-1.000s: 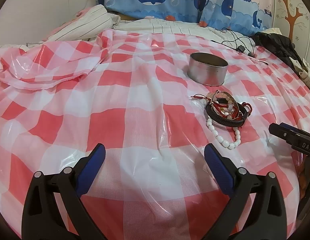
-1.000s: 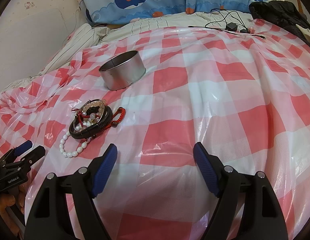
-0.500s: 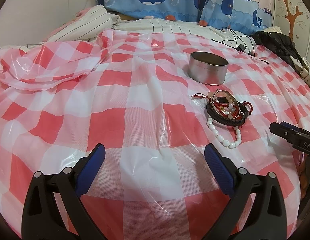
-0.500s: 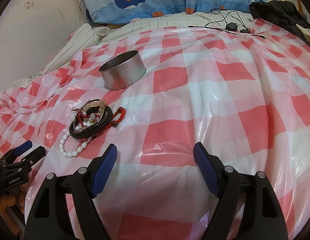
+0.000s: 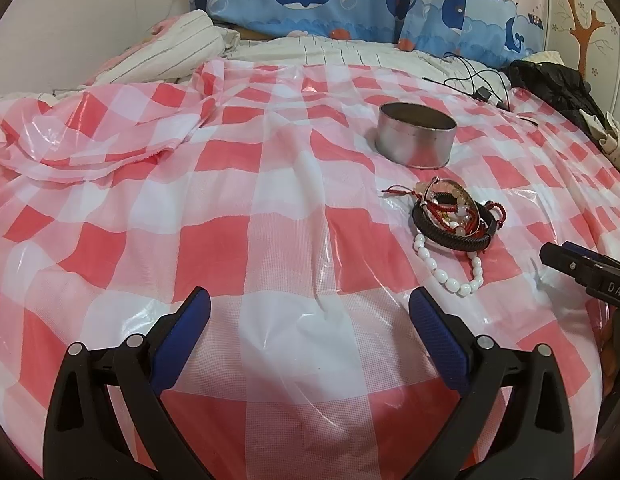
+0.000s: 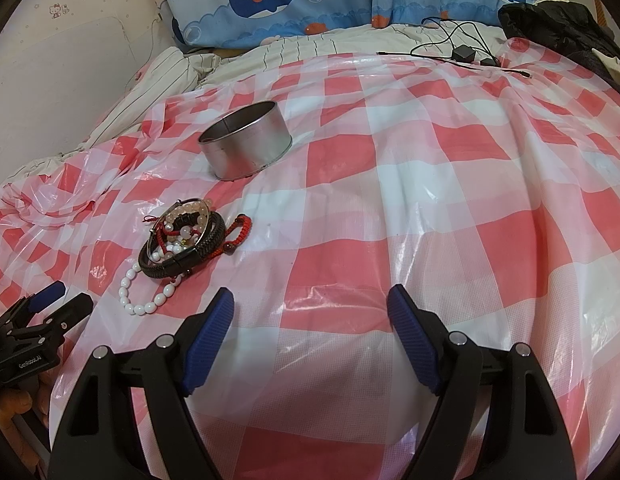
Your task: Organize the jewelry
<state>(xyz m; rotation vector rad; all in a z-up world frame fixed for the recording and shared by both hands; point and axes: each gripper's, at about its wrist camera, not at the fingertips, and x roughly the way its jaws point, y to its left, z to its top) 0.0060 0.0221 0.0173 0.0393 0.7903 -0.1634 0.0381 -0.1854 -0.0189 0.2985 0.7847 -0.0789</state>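
Left gripper (image 5: pixel 309 308): jaws wide, nothing between them, low over the cloth (image 5: pixel 270 208) with the jewelry ahead and to its right.
Right gripper (image 6: pixel 311 304): jaws wide and empty too; the jewelry lies ahead and to its left, nearer this one's left finger.
White beads (image 6: pixel 144 292): nearest strand of the pile, a loose loop partly tucked under the black band. Judged the easiest first pick: pinch the free curve at the front, lift slowly so it slides out without dragging the rest.
Black band (image 6: pixel 184 250): thick ring lying on the heap, with red cords (image 6: pixel 240 230) and pale beads tangled in and around it. Take one piece at a time.
Tin (image 6: pixel 244 146): open, upright, just beyond the pile; likely the place to drop pieces. Release low inside the rim.
Risk: the slick cloth may bunch under the fingers.
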